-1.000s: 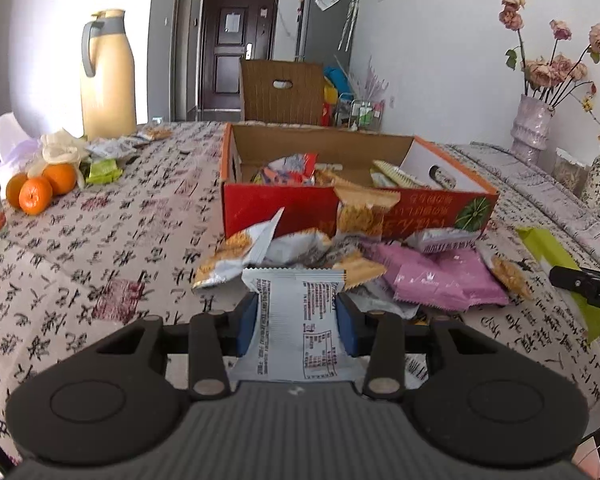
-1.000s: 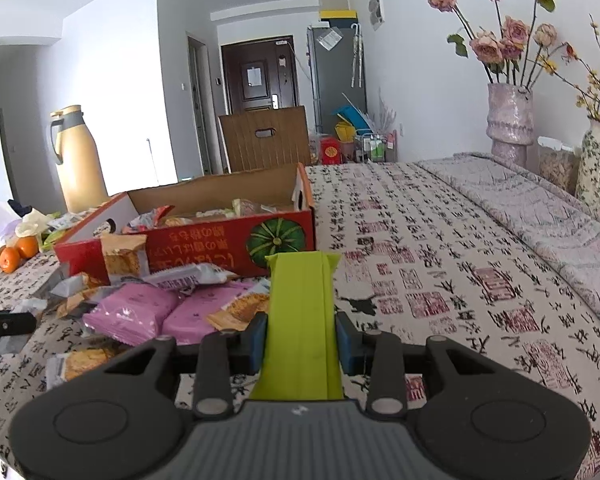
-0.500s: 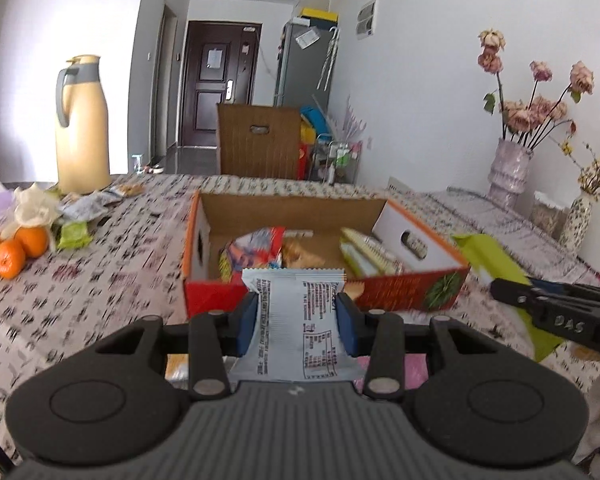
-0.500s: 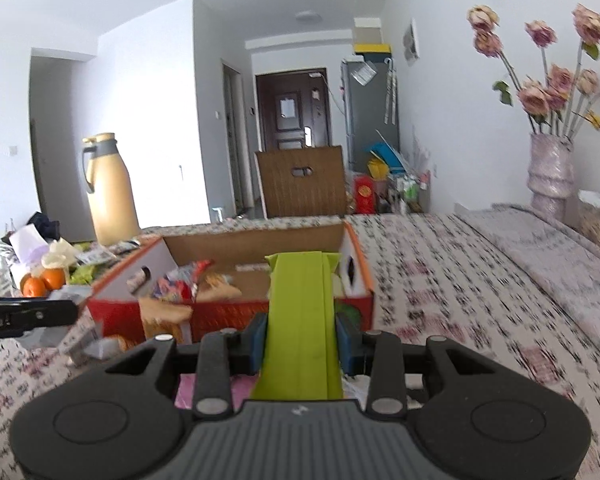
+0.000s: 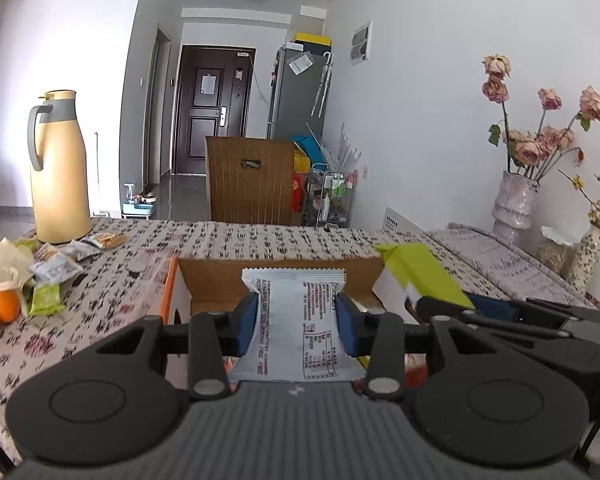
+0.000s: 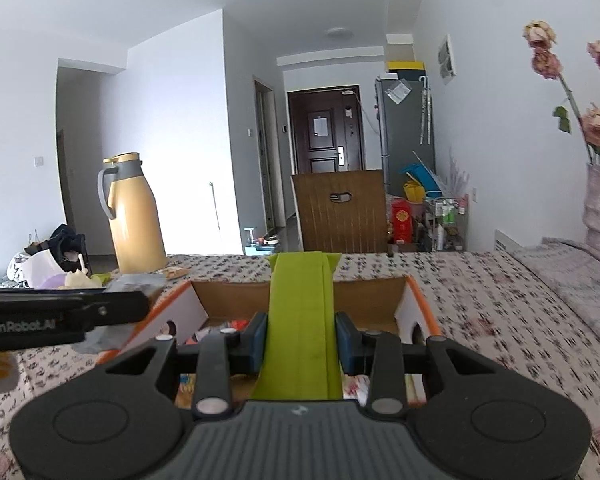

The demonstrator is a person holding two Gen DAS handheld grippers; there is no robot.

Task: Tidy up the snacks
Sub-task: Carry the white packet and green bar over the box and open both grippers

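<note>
My left gripper [image 5: 296,326] is shut on a white snack packet [image 5: 296,312] with printed text and holds it over the open cardboard snack box [image 5: 212,280]. My right gripper [image 6: 301,340] is shut on a lime-green snack packet [image 6: 302,320], also over the box [image 6: 380,296]. In the left wrist view the green packet [image 5: 424,272] and the right gripper [image 5: 540,316] show at the right, above the box's right side. In the right wrist view the left gripper's side [image 6: 60,318] shows at the left. Most of the box's contents are hidden behind the grippers.
A yellow thermos [image 5: 60,172] stands at the table's far left, with loose snack packets [image 5: 60,264] and oranges [image 5: 2,306] near it. A vase of dried flowers [image 5: 516,204] stands at the right. A wooden chair back [image 5: 248,180] is behind the table.
Both grippers have risen and moved forward from the loose snack pile to above the box, each still holding its packet. The pile in front of the box has dropped out of view.
</note>
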